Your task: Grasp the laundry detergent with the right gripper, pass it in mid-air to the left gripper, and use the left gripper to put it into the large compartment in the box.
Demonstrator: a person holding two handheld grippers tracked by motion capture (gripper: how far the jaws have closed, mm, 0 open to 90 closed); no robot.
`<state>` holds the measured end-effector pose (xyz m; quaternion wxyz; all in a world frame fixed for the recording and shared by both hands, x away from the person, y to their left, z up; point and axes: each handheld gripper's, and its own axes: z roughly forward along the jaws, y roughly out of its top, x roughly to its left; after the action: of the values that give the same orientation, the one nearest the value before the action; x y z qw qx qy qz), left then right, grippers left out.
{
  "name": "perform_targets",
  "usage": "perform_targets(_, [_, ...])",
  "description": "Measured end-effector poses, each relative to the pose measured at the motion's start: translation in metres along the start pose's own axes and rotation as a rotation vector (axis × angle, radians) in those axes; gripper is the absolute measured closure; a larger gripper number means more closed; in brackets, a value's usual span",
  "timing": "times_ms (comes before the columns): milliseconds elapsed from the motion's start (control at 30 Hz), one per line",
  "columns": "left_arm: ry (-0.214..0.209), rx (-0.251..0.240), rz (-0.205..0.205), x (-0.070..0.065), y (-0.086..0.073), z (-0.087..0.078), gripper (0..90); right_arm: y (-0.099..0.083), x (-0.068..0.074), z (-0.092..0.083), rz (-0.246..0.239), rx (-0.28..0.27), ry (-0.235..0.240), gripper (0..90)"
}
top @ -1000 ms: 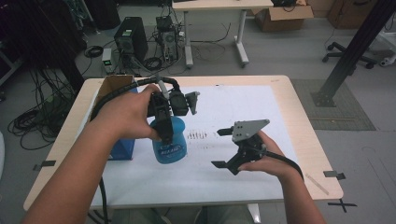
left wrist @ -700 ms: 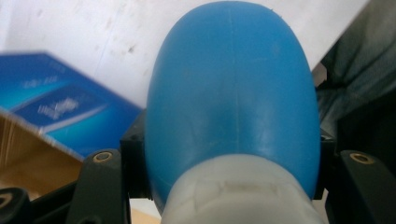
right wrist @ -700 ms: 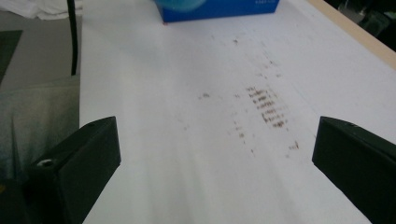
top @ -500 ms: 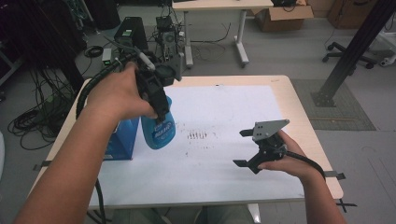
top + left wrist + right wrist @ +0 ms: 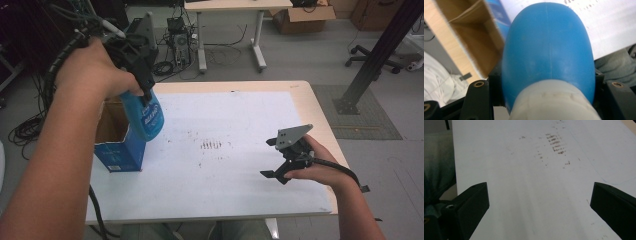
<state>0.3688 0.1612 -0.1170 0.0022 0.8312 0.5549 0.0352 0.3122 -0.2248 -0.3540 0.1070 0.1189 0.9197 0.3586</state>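
Blue bottle point(image 5: 549, 50) clamped between left gripper point(image 5: 137, 60) jaws.

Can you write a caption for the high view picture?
Left gripper lifts a blue bottle above an open box.

The left edge of the white sheet point(image 5: 240, 150) is blocked by an open box point(image 5: 116, 145); the centre and right are left free.

Both grippers are chunky black plastic, brass screw inserts on the left gripper point(image 5: 544, 100), grey three-cornered plate topping the right gripper point(image 5: 272, 176), black cables trailing, arms bare.
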Motion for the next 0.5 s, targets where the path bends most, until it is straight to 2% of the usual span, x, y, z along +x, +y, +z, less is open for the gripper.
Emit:
perform_targets(33, [0.003,-0.004,-0.037,0.008,-0.002,-0.006,38.8,0.002,-0.002,-0.004,-0.018,0.042,-0.006,2.2])
perform_targets(133, [0.005,-0.01,-0.085,0.02,-0.006,-0.015,38.8,0.006,-0.005,-0.008,-0.037,0.083,-0.004,2.3])
perform_targets(167, [0.005,-0.01,-0.085,0.02,-0.006,-0.015,38.8,0.006,-0.005,-0.008,-0.037,0.083,-0.004,2.3])
perform_targets(200, [0.005,-0.01,-0.115,0.028,-0.008,-0.02,38.8,0.009,-0.007,-0.011,-0.047,0.105,-0.005,2.3])
perform_targets(233, [0.005,-0.01,-0.115,0.028,-0.008,-0.02,38.7,0.009,-0.007,-0.011,-0.047,0.105,-0.005,2.3])
perform_targets(267, [0.006,-0.015,-0.146,0.035,-0.01,-0.025,38.8,0.012,-0.009,-0.014,-0.056,0.122,-0.008,2.3])
perform_targets(333, [0.008,-0.021,-0.177,0.042,-0.012,-0.029,38.8,0.014,-0.009,-0.015,-0.058,0.13,-0.008,2.4])
perform_targets(367, [0.008,-0.021,-0.177,0.042,-0.012,-0.029,38.7,0.014,-0.009,-0.015,-0.058,0.13,-0.008,2.4])
perform_targets(400, [0.008,-0.027,-0.212,0.05,-0.013,-0.034,38.7,0.014,-0.01,-0.016,-0.063,0.136,-0.004,2.4])
perform_targets(500, [0.013,-0.038,-0.269,0.061,-0.015,-0.039,38.7,0.013,-0.01,-0.015,-0.06,0.144,0.002,2.5])
